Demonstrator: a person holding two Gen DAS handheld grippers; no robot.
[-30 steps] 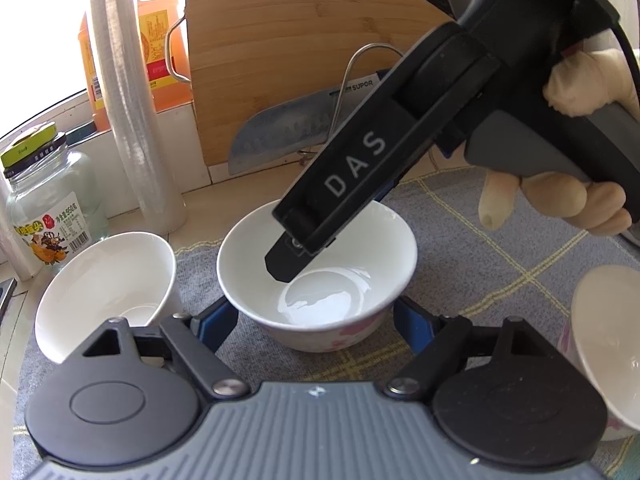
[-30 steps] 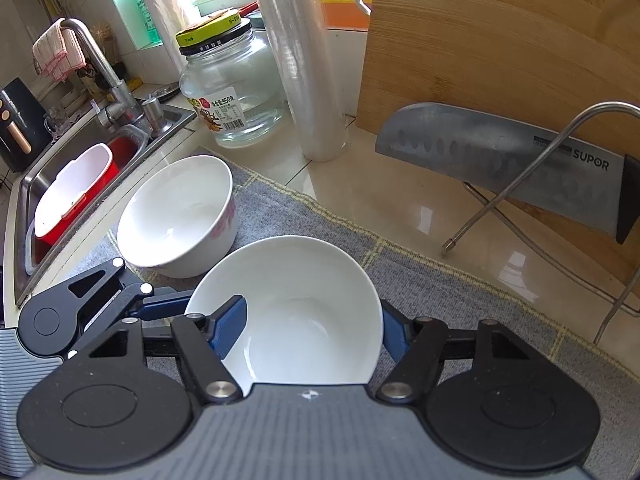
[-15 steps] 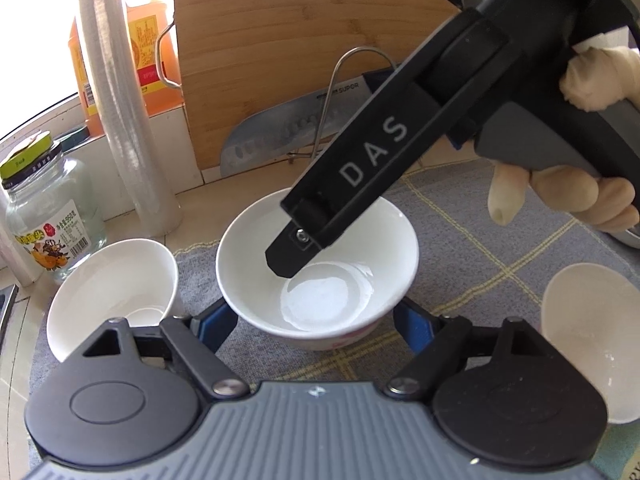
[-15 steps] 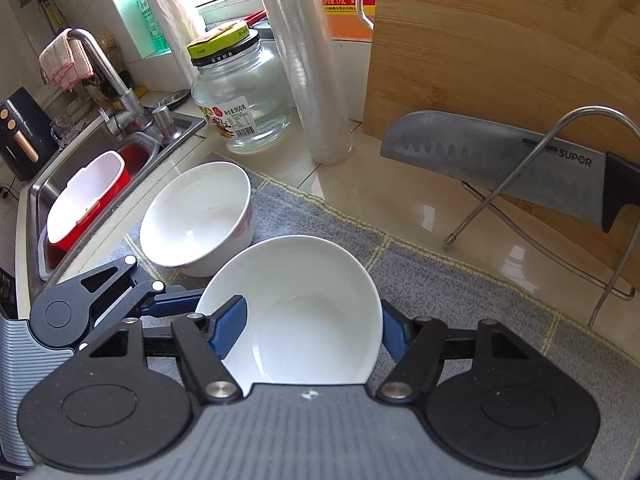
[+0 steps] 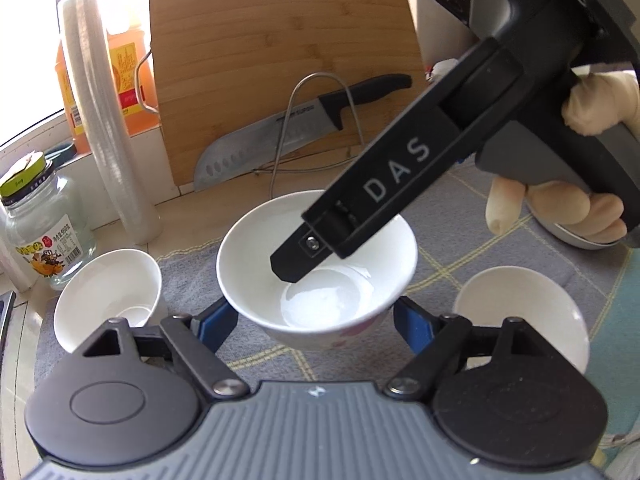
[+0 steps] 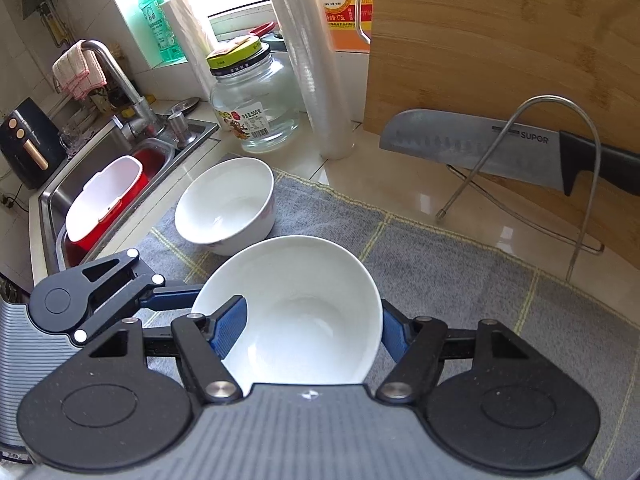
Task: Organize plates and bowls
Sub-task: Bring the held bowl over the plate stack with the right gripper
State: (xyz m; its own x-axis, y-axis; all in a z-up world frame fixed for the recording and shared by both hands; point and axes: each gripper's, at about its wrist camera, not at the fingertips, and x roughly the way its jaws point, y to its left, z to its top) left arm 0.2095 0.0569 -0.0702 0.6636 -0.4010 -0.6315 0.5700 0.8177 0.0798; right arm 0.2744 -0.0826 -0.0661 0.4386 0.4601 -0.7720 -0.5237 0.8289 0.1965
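A white bowl (image 5: 320, 256) hangs a little above the grey mat (image 5: 460, 216). My left gripper (image 5: 314, 320) is shut on its lower sides, a blue pad (image 5: 216, 320) on each flank. My right gripper (image 6: 310, 332) is shut on the same bowl (image 6: 304, 304), which tilts toward it. One right finger (image 5: 292, 268) reaches inside the bowl and the other presses on the outer wall, hidden in the left wrist view. A gloved hand (image 5: 560, 208) holds that tool. Two more white bowls stand on the mat, one to the left (image 5: 108, 292) and one to the right (image 5: 520, 312).
Behind the mat a knife (image 6: 480, 144) rests on a wire rack (image 6: 560, 168) against a wooden cutting board (image 6: 500, 40). A cling-film roll (image 6: 316, 72) and a glass jar (image 6: 256, 104) stand to the left. Beyond the left bowl lies a sink (image 6: 80, 176) holding a red tub (image 6: 104, 204).
Both grippers have risen together with the bowl held between them. The mat, the two other bowls and the counter now look lower and farther off, and the knife handle has come into view.
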